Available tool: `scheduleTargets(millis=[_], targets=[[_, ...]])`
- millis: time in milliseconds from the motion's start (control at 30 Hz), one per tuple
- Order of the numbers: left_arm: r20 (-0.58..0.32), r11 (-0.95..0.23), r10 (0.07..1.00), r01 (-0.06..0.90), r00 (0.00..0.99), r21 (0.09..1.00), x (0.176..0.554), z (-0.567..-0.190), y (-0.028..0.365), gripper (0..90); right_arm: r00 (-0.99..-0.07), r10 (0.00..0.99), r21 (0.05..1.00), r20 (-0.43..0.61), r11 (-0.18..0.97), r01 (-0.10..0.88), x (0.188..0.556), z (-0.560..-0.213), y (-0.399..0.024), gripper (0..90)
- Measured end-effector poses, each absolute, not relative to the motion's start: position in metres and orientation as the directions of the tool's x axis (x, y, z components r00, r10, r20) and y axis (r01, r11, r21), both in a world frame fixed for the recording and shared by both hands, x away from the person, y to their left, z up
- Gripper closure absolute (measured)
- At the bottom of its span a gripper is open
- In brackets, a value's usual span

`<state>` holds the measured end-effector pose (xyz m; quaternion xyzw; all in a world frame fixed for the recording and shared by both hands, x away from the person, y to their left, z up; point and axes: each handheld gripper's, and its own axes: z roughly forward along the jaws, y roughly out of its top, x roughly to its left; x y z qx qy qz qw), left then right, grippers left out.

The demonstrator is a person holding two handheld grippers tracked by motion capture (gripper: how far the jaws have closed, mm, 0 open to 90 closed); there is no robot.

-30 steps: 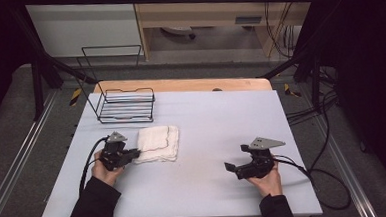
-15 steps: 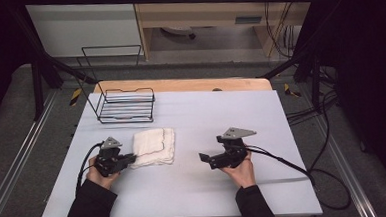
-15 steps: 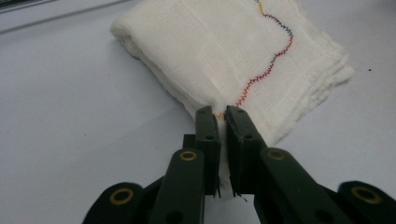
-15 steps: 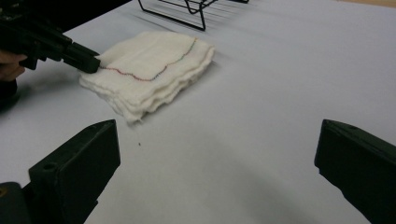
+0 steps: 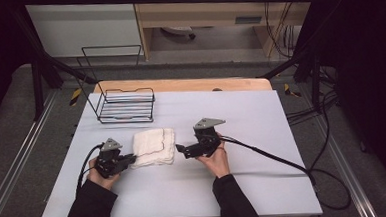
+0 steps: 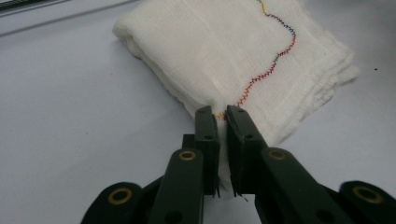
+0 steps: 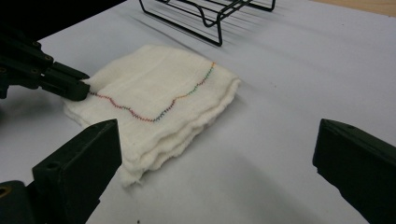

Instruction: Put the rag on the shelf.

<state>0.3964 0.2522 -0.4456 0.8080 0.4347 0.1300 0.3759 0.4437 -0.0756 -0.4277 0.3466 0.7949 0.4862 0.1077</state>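
Observation:
A folded white cloth (image 5: 154,146) with a wavy multicoloured stitch line lies on the pale table (image 5: 251,115), left of centre. My left gripper (image 5: 129,158) lies low at the cloth's left edge. In the left gripper view its jaws are pinched together on that edge of the cloth (image 6: 261,42), with my left gripper (image 6: 222,117) showing a thin gap holding fabric. My right gripper (image 5: 179,150) hovers just right of the cloth. Its jaws stand wide apart in the right gripper view, where the cloth (image 7: 159,93) lies ahead of my right gripper (image 7: 218,130).
A black wire basket (image 5: 125,104) stands behind the cloth at the table's back left, and its front rail (image 7: 210,18) shows beyond the cloth. Cables trail from both grippers, the right one running off the table's right side. A wooden strip edges the far side.
My right gripper has travelled left across the table to the cloth's right edge. The left gripper has stayed at the cloth's left edge, shifting only slightly.

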Motion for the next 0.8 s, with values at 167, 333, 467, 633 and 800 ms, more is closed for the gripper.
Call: scheduleTargets(millis=[167,333,467,633,800], targets=[[-0.116,-0.337,0.802,0.605,0.586,0.722,0.396,-0.446,0.252,83.0,-0.736,0.658,0.85,0.161,0.287,0.442,0.453,-0.426,-0.067,2.3],[-0.118,-0.335,0.803,0.605,0.585,0.722,0.397,-0.447,0.252,82.9,-0.725,0.671,0.847,0.152,0.29,0.446,0.47,-0.427,-0.054,6.3],[-0.111,-0.34,0.802,0.601,0.587,0.723,0.396,-0.447,0.252,82.8,-0.725,0.676,0.825,0.133,0.33,0.459,0.484,-0.435,-0.042,10.7],[-0.113,-0.339,0.801,0.602,0.587,0.723,0.397,-0.447,0.252,82.7,-0.724,0.676,0.814,0.14,0.338,0.473,0.495,-0.441,-0.034,18.2],[-0.109,-0.343,0.801,0.6,0.589,0.723,0.397,-0.447,0.252,82.2,-0.721,0.677,0.803,0.148,0.343,0.488,0.509,-0.446,-0.026,27.7]])
